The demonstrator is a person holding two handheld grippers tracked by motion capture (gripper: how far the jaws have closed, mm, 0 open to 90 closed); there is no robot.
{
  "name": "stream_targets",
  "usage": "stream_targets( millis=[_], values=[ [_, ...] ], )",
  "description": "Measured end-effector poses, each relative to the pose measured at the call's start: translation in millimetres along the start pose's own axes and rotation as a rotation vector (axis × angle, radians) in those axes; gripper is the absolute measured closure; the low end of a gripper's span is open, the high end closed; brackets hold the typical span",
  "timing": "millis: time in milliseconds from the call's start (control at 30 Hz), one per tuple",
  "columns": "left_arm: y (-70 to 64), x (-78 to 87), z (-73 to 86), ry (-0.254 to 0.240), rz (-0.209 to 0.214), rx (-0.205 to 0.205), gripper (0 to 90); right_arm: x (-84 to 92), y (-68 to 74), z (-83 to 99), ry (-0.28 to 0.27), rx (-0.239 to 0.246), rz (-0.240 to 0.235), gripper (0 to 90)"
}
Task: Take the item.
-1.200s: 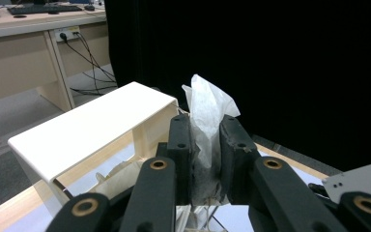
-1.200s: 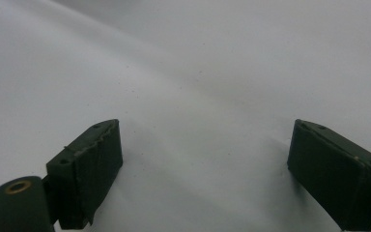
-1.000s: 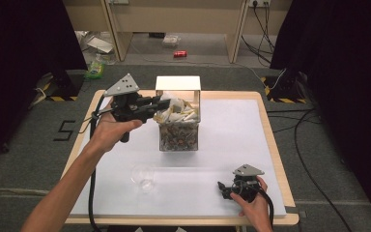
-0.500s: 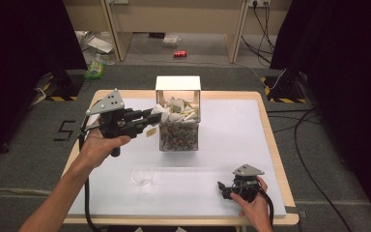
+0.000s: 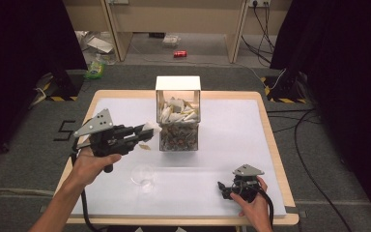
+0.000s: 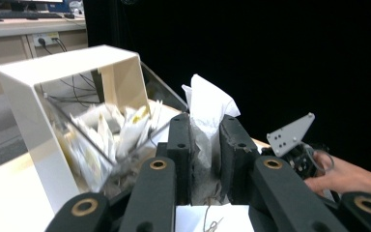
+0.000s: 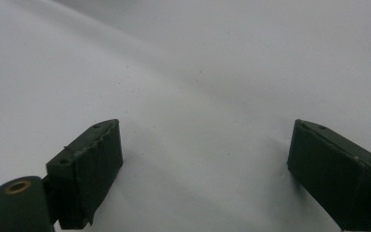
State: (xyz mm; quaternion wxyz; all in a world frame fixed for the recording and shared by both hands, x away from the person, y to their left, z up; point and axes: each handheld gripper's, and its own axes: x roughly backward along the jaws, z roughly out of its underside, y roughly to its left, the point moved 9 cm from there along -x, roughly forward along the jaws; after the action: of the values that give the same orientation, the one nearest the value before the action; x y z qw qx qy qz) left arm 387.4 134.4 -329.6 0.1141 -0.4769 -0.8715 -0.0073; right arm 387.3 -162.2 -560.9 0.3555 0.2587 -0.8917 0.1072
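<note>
A dim room with black curtains surrounds a wood-edged desk (image 5: 270, 140) covered by a matte white sheet. At its middle stands a clear box (image 5: 178, 128) with a white folded hood; its lower contents are a brownish blur, hard to identify, and pale paper sachets are stacked on top. The left tool (image 5: 145, 133), held just left of the box above the desk, is clenched on a white tea bag (image 5: 150, 127). In the high view the bag is a small pale patch at the tips; the left gripper view shows it (image 6: 206, 121) as thin crinkled paper pinched between the black jaws, its top sticking up, a string and white tag dangling below. A small brown scrap on the sheet under the tips is too small to make out. A clear glass (image 5: 142, 175) stands near the front, faint against the sheet. The right tool (image 5: 226, 189) rests on the desk at the front right, released; the right gripper view shows its worn pads wide apart over bare sheet.
</note>
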Motion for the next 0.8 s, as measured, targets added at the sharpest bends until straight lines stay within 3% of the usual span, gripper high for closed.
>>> stream_targets(
  millis=[300, 800],
  values=[
    [-1.1, 5.5, 32.5, 0.029, -0.01, 0.01, 76.5, 0.0, 0.1, 0.0, 0.0, 0.002, 0.0, 12.8],
    [0.0, 8.9, 66.4, 0.03, -0.032, 0.024, 76.5, 0.0, 0.1, 0.0, 0.0, 0.002, 0.001, 12.8]
  ],
)
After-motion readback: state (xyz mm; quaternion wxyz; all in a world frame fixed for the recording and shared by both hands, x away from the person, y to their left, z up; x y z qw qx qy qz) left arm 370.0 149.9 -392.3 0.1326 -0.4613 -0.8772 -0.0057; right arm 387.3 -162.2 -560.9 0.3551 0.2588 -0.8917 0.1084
